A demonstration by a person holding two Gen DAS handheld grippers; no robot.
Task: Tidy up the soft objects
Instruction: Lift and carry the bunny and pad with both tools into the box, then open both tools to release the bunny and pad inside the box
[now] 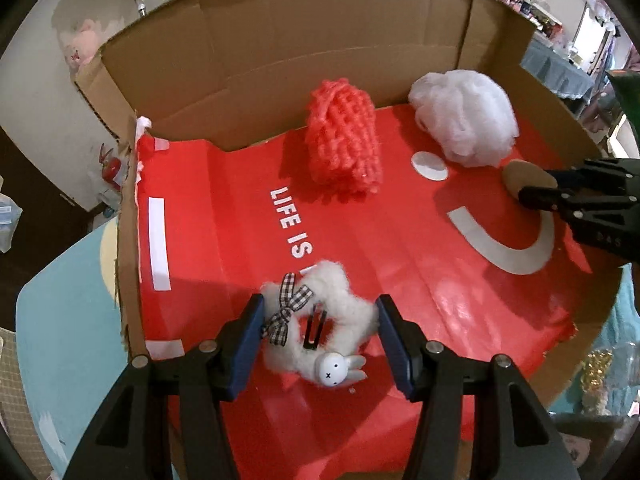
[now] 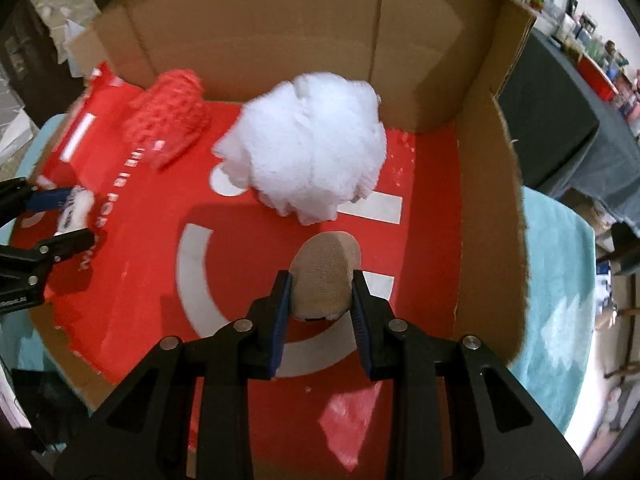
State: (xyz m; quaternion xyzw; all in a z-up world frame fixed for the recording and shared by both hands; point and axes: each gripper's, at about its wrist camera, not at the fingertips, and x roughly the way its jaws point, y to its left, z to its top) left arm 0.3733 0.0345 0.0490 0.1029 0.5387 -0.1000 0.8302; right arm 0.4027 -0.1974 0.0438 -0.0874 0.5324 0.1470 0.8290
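Observation:
A white fluffy scrunchie [image 1: 320, 320] with a checked bow and a small rabbit charm lies on the red liner of the cardboard box [image 1: 280, 40]. My left gripper [image 1: 318, 316] stands around it with both pads touching its sides. My right gripper [image 2: 320, 292] is shut on a tan oval sponge [image 2: 324, 276] over the red liner; it also shows in the left wrist view [image 1: 532, 188]. A red knitted net [image 1: 344, 140] and a white mesh puff [image 1: 464, 116] rest near the box's back wall.
The box has tall cardboard walls at the back [image 2: 280, 20] and a lower wall on the right [image 2: 488, 220]. It sits on a light blue cloth [image 1: 68, 320]. Room clutter and shelves lie beyond the box.

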